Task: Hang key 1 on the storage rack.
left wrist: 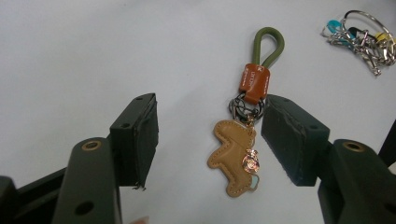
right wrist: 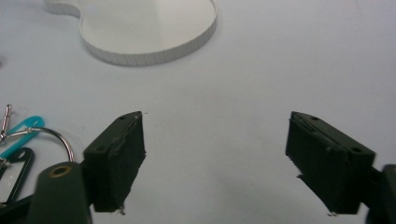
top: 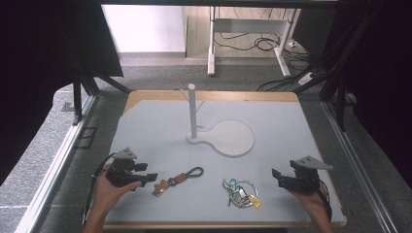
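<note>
A leather keychain (top: pixel 176 180) lies on the table near the front left: a tan animal-shaped charm (left wrist: pixel 234 156), a brown tab and a green cord loop (left wrist: pixel 268 45). My left gripper (top: pixel 151 177) is open just left of it; in the left gripper view (left wrist: pixel 208 140) the charm lies between the jaws, close to the right one. A bunch of keys on metal rings (top: pixel 240 191) with teal and yellow tags lies at the front middle. My right gripper (top: pixel 276 177) is open to the right of it, over bare table (right wrist: pixel 215 156).
A white stand with a flat rounded base (top: pixel 232 138) and an upright post (top: pixel 193 110) is at the table's middle. The key ring (right wrist: pixel 32 135) shows at the left edge of the right gripper view. The table's front edge is close behind both hands.
</note>
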### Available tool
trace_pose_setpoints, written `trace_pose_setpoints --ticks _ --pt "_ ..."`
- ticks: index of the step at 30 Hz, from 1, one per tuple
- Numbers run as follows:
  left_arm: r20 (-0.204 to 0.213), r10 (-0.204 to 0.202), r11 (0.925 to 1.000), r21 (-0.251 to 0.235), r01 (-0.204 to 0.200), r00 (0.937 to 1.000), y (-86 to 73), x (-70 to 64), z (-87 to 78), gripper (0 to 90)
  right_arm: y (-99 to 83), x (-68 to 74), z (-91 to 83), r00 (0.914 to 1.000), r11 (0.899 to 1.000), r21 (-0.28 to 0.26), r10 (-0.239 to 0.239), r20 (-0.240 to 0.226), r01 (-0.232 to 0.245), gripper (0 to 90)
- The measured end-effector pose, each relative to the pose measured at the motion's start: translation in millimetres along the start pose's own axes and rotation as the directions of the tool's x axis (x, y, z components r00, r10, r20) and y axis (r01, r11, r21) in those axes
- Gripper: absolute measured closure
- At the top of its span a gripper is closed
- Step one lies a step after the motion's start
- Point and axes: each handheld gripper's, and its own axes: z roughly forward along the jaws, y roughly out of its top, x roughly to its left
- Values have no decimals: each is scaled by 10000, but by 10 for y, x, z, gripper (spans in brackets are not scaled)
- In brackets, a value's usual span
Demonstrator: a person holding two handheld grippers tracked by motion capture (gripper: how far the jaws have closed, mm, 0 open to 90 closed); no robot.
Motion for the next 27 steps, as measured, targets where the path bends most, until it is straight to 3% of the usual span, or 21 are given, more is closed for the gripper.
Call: trace_pose_setpoints --ticks 6,17,21,24,27 --pt "-3 63 9999 -79 -64 10000 -3 -15 -17 365 -1 3 -14 9998 9999 -11 -137 -169 137 229" --pt "200 -268 9989 -371 275 9994 -85 42 -112 363 -3 -70 -10 9939 9988 -55 477 -997 -485 269" --pt "148 -212 9994 -258 216 9997 -94 5 -91 364 -7 -53 28 9954 9998 86 169 -939 -162 269" --pt "88 6 9999 -121 -5 10000 -77 -52 -74 364 5 -40 10 9958 10000 21 59 -914 -57 282" --pt "203 270 9993 -283 -264 9994 1 -97 -114 364 7 -24 -38 9976 10000 11 -85 -685 86 285"
